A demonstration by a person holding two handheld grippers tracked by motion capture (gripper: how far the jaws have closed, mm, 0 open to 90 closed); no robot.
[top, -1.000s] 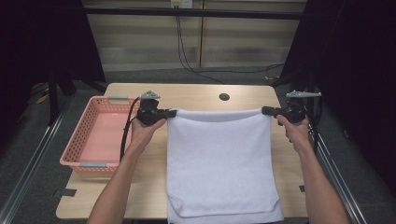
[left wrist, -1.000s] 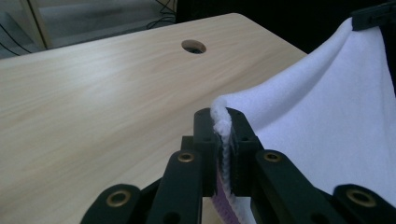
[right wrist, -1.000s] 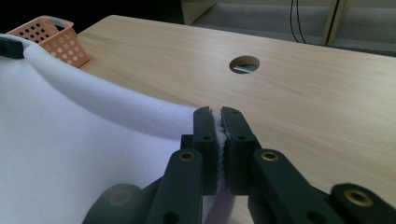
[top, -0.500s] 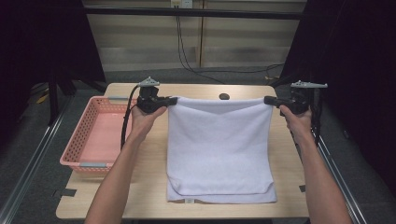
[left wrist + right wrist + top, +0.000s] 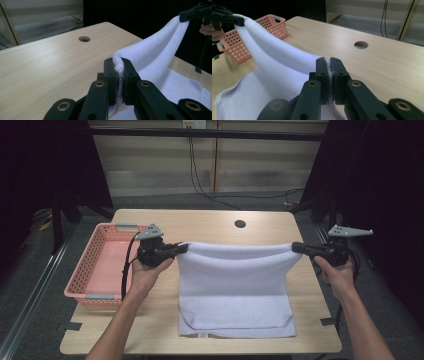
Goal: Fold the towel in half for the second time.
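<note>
- Towel (image 5: 235,290): white cloth whose raised edge runs side to side above the counter (image 5: 210,222), sagging slightly in the middle; its lower part lies flat on the counter near the person's edge.
- Left hand-held gripper (image 5: 181,248): jaws clamped on the towel's corner nearest the pink basket (image 5: 95,270), just beside the basket's rim.
- Right hand-held gripper (image 5: 296,247): jaws closed on the opposite corner, on the towel's side away from the basket.
- Key relation: the two held corners sit level at the ends of the towel's long edge, neither hand nearer; any fold probably carries this edge toward the flat part.
</note>
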